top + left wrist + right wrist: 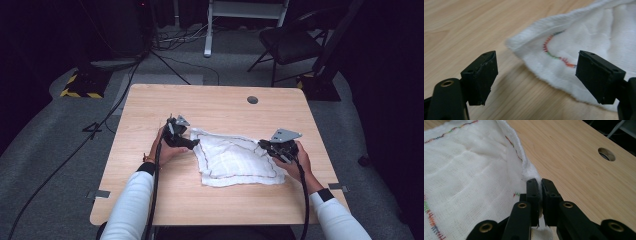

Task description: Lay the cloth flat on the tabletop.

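Spread slightly rumpled near the middle of the light wooden worktop, a little toward its near edge: a white square gauze cloth with multicoloured stitching along its hem. At the cloth's right-hand corner, right claw pinched shut on the raised hem, a thin fold of white fabric caught between the two black pads and lifted just off the wood, as seen in the right gripper view. At the opposite, far-left corner, left claw spread wide and gripping nothing, jaws apart with bare wood and the rounded cloth corner between and just beyond them; pads clear of the fabric in the left gripper view. Key relation for the coming move, by judgement: free corner lying straight ahead of the open left claw and slightly toward its right-hand jaw, close but not yet inside the bite, so a short advance along the claw's own line likely enough to bring the hem between the pads. Cloth's longer diagonal stretched roughly across the worktop from left claw to right claw in the high view, each hand nearest its own corner, left claw just beside the far-left one. Round cable hole toward the worktop's far right corner, well apart from the cloth. Probable risk: pads closing on wood short of the hem, or dragging the corner flat instead of catching it.
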Demonstrator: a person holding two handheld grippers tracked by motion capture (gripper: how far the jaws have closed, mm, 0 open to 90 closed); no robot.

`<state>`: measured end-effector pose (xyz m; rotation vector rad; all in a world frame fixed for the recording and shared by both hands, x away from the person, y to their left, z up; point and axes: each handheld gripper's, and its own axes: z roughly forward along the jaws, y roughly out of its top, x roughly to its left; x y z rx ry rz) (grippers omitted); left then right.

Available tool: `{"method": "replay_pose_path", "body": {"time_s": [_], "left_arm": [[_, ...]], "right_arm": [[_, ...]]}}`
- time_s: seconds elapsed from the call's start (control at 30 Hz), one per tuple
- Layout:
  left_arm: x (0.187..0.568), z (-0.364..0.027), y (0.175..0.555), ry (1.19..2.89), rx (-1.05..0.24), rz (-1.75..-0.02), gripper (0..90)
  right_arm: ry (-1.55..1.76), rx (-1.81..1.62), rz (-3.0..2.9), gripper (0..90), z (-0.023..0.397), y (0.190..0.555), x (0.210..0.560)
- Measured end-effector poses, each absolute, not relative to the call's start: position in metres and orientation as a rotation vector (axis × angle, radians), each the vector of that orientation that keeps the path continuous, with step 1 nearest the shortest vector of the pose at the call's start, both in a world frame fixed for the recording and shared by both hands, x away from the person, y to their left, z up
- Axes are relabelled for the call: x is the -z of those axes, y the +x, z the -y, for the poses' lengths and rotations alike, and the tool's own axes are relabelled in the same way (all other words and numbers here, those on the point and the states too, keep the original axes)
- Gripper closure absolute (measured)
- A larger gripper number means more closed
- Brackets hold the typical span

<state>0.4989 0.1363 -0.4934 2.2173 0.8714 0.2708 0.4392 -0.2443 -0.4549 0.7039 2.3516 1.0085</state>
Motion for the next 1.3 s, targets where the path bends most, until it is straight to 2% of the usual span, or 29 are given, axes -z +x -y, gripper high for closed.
{"method": "replay_pose_path", "body": {"time_s": [0.03, 0.13, 0.23, 0.27, 0.3, 0.33, 0.37, 0.53, 0.77, 1.0, 1.2, 1.3], "left_arm": [[0.494, -0.132, 0.498, 2.236, -0.286, -0.865, 18.6], [0.495, -0.125, 0.5, 2.257, -0.28, -0.844, 33.2], [0.494, -0.125, 0.5, 2.259, -0.267, -0.804, 60.4], [0.493, -0.124, 0.5, 2.269, -0.289, -0.798, 60.4], [0.492, -0.125, 0.499, 2.269, -0.294, -0.786, 76.9], [0.49, -0.126, 0.499, 2.258, -0.296, -0.767, 82.7], [0.49, -0.126, 0.499, 2.258, -0.296, -0.767, 84.5], [0.48, -0.128, 0.496, 2.229, -0.325, -0.745, 86.4], [0.439, -0.137, 0.482, 2.107, -0.402, -0.698, 86.9], [0.406, -0.135, 0.471, 2.067, -0.484, -0.659, 87.0], [0.389, -0.134, 0.479, 2.049, -0.549, -0.67, 86.9], [0.389, -0.133, 0.489, 2.048, -0.585, -0.701, 86.7]], "right_arm": [[0.703, -1.008, -2.348, 85.0, 0.245, 0.439, 0.454], [0.7, -1.024, -2.322, 85.1, 0.248, 0.437, 0.45], [0.697, -1.039, -2.299, 85.2, 0.25, 0.436, 0.447], [0.697, -1.039, -2.299, 85.2, 0.25, 0.436, 0.447], [0.696, -1.057, -2.286, 85.3, 0.251, 0.435, 0.445], [0.696, -1.055, -2.282, 85.3, 0.252, 0.434, 0.444], [0.697, -1.061, -2.28, 85.3, 0.252, 0.435, 0.442], [0.708, -1.111, -2.242, 85.4, 0.256, 0.433, 0.432], [0.743, -1.145, -2.185, 85.5, 0.266, 0.434, 0.415], [0.773, -1.177, -2.117, 85.6, 0.27, 0.441, 0.39], [0.788, -1.14, -2.067, 85.6, 0.266, 0.46, 0.371], [0.812, -1.105, -2.047, 85.4, 0.259, 0.48, 0.368]]}}
